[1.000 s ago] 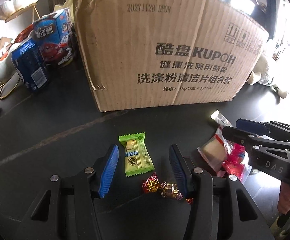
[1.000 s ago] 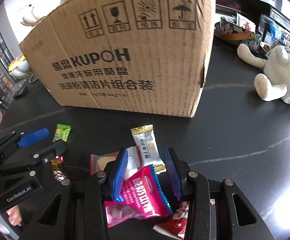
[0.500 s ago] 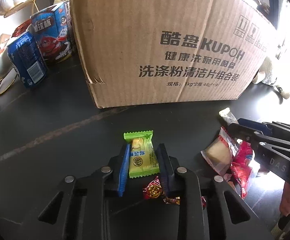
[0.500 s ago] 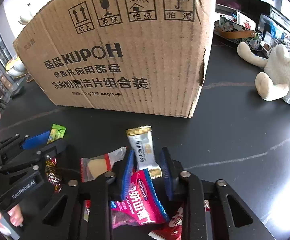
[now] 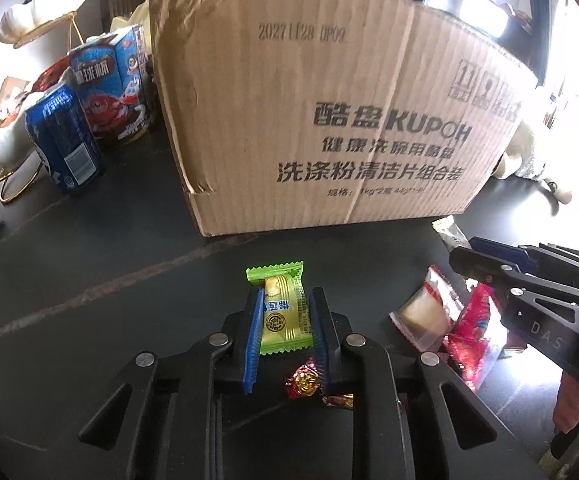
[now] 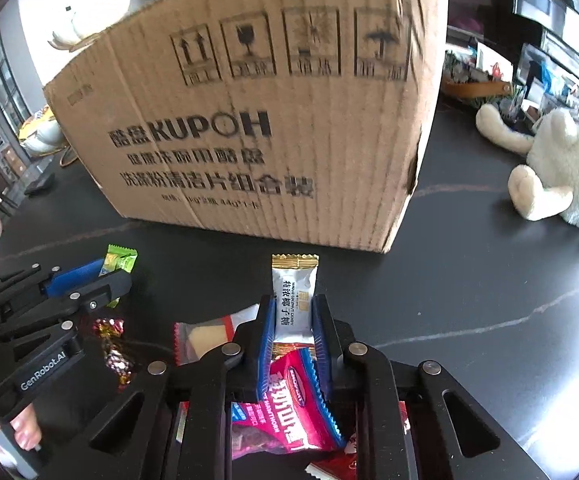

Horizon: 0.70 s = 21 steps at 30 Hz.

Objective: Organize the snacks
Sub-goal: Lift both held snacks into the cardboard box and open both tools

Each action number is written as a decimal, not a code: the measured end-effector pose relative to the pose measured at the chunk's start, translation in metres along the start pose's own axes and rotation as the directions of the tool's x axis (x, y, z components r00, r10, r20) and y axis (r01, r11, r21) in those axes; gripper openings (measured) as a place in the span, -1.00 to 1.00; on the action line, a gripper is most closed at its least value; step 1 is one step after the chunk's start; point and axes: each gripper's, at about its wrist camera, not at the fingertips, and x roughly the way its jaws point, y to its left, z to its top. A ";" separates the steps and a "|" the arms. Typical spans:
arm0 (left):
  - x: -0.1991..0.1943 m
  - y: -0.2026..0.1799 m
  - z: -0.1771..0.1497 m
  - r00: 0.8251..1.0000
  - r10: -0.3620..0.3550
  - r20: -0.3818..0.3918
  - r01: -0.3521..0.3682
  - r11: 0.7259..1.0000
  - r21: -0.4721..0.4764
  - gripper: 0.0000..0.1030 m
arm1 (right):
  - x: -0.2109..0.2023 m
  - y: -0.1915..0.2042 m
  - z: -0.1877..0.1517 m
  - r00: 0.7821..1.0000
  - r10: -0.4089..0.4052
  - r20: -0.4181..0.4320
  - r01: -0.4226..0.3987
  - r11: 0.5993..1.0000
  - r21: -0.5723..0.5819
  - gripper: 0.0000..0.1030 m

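Corrugated cardboard box (image 5: 329,120) stands on dark glossy surface (image 6: 469,280); inside not visible. Left tongs (image 5: 285,316) clamp crinkly green-yellow candy pkt (image 5: 283,308), right tongs (image 6: 292,320) clamp white foil candy pkt (image 6: 293,296).

Daylit, glare blown out at right edges; fisheye bending with dark corner vignette; cardboard box (image 6: 257,120) print motion-blurred in right view.

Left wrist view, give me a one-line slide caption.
Left gripper shut on a green candy before the cardboard box, foil sweets beside it.
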 end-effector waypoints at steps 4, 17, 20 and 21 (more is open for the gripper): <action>-0.014 -0.002 -0.004 1.000 -0.006 0.020 0.006 1.000 0.003 -0.55 | -0.010 0.005 -0.001 1.000 0.016 0.016 -0.016 1.000 -0.009 -0.61; -0.067 -0.010 0.006 0.994 -0.013 0.107 0.013 1.000 0.000 -0.56 | -0.055 0.030 0.002 0.991 0.073 0.112 -0.068 0.997 -0.045 -0.61; -0.075 -0.012 0.011 0.992 -0.010 0.125 0.010 1.000 0.001 -0.56 | -0.061 0.029 0.005 0.988 0.083 0.130 -0.078 0.996 -0.038 -0.61; -0.076 -0.011 0.012 0.992 -0.011 0.129 0.011 1.000 0.001 -0.56 | -0.065 0.028 0.006 0.987 0.083 0.137 -0.079 0.996 -0.032 -0.61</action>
